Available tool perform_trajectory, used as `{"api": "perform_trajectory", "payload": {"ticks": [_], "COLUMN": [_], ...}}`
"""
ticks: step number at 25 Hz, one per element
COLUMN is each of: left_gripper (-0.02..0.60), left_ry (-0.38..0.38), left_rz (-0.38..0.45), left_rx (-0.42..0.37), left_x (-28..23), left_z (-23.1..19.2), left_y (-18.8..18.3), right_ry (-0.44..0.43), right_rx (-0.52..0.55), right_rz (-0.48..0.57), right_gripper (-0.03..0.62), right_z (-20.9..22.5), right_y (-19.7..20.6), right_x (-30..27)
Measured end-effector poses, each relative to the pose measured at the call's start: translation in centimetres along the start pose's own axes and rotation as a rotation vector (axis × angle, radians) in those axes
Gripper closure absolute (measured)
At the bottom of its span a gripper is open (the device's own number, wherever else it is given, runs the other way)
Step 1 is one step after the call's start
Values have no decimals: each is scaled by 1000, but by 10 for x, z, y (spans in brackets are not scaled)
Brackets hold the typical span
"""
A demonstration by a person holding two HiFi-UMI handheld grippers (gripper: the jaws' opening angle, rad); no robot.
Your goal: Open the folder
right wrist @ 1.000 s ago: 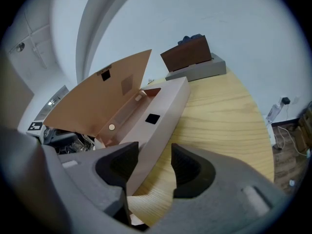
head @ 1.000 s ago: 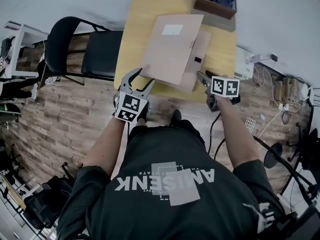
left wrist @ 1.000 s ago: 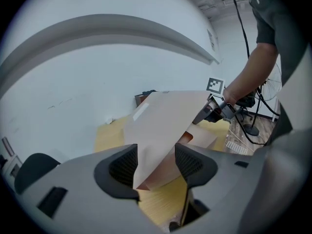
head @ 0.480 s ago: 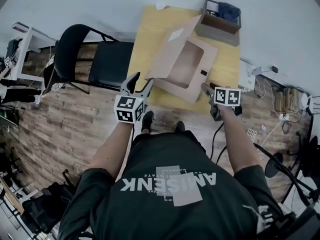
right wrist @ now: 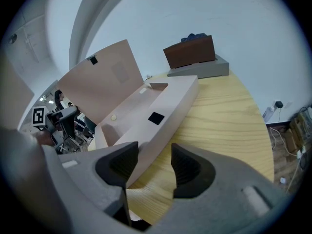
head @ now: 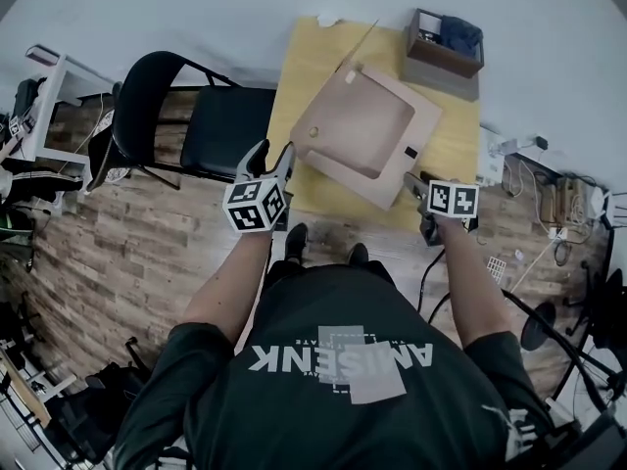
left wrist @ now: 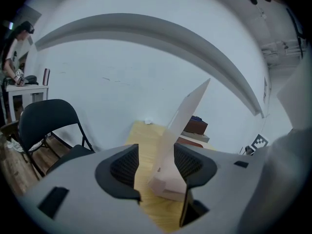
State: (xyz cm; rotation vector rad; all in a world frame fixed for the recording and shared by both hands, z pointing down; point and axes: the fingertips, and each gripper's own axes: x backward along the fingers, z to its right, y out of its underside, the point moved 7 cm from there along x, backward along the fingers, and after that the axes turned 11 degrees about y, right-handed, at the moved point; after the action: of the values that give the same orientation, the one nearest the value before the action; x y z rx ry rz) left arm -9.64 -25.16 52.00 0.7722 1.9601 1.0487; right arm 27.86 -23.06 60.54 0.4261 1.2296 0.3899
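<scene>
Folder (left wrist: 184, 118) btm partly hidden behind left hand-held gripper (left wrist: 156, 165).

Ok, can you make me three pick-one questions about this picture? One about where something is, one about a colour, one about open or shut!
1. Where is the black chair?
A. left of the table
B. on the table
C. right of the table

2. What colour is the table?
A. blue
B. yellow wood
C. black

3. How is the folder lid?
A. flat shut
B. torn off
C. raised up

Answers: 1 A, the head view shows it by the table's left edge. 2 B, the grain shows. 3 C, it stands over the tray.
</scene>
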Motion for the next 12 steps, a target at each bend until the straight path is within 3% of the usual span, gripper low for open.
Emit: {"api": "perform_trajectory", "payload": {"ticks": [3, 7, 12], "left_gripper": [357, 368, 394], "left_ry": [-10, -19, 91], "left_rz": [-12, -48, -59], "left_rx": [-20, -121, -194], "left_x": [-6, -19, -38], "left_z": [-13, -23, -32], "left_y": [-6, -16, -32], "right_ry": [17, 42, 59], "right_rx": [0, -1, -6], "right_rz": [1, -4, -11], "right_gripper": [391, 391, 391], "right_z": [-3, -7, -15], "right_y": [-1, 1, 3], "right_x": [0, 0, 0]}}
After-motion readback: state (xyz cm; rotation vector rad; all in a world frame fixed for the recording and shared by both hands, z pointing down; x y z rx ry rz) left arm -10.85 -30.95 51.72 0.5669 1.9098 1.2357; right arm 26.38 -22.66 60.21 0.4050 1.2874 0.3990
